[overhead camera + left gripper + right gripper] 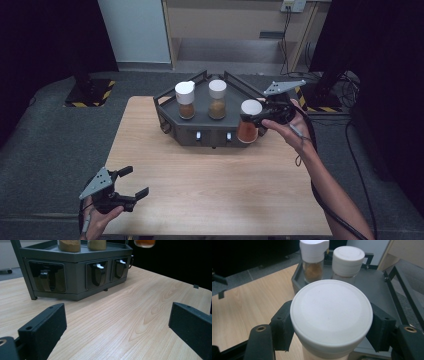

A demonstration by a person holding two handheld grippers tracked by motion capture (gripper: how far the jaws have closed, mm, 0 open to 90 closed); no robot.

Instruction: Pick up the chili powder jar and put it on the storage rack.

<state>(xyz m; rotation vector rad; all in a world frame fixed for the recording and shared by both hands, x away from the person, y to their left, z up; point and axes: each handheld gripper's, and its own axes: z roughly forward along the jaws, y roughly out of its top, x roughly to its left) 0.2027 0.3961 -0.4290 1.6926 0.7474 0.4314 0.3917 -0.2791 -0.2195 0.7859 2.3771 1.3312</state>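
Nearest the camera, at the near left corner of the wooden surface [215, 170], the left gripper [134, 183] rests in a hand with its fingers [42, 330] released, spread wide with nothing between them. Far right, the right gripper [256, 119] has its fingers [283, 326] clenched on a white-lidded spice jar [248, 127] of orange powder, grasping it just under the lid. That jar hangs above the surface at the right front corner of a dark grey rack [170, 112], apart from it. Two more jars stand on the rack's top tray: one with a spouted white cap [185, 99] at left, one with a round lid [217, 99] beside it. The step looks like lifting the jar away from the rack. Doing it well means keeping the jar upright, holding the grip firm below the lid, and clearing the rack's raised rail before moving sideways.
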